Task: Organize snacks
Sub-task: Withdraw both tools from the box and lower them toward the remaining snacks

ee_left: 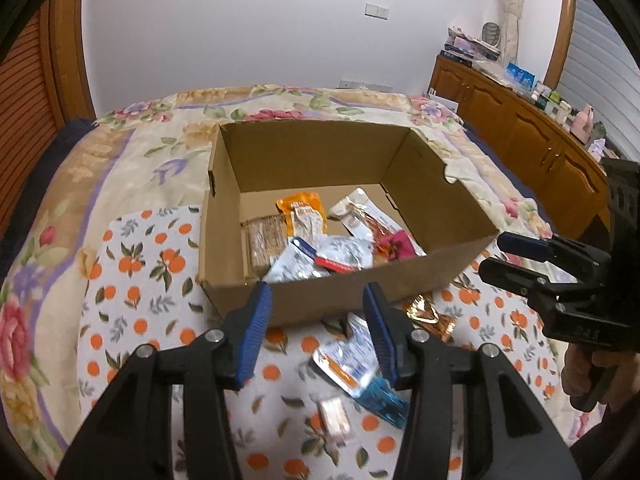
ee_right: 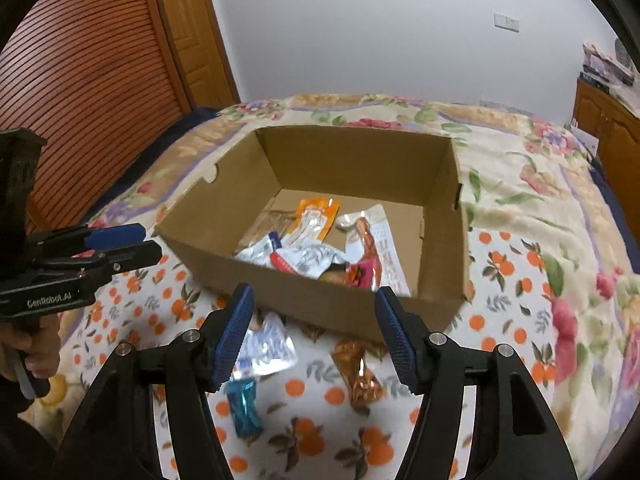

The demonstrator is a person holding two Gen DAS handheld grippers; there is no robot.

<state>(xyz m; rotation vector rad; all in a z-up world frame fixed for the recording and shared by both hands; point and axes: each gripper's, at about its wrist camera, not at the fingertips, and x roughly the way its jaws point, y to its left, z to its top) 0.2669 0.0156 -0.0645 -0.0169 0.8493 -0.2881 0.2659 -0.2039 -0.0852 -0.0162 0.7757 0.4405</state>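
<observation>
Loose snack packets [ee_right: 268, 350] lie on our orange-print cloth [ee_left: 132, 280] before the open brown cardboard box [ee_left: 344, 292] holding mixed snack packets [ee_left: 320, 240]; both grippers' fingers [ee_left: 256, 332] [ee_right: 236, 332] spread, empty.

"genrobot.ai" on the left gripper [ee_right: 120, 246] body; snack wrappers' print illegible

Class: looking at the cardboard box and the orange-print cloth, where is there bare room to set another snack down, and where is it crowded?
Free: the far half of the cardboard box floor, between the snack pile and back wall; also the orange-print cloth left of the box. Crowded: the box's near half, and the cloth in front of it, where a silver pouch, blue packet and copper wrapper lie.
</observation>
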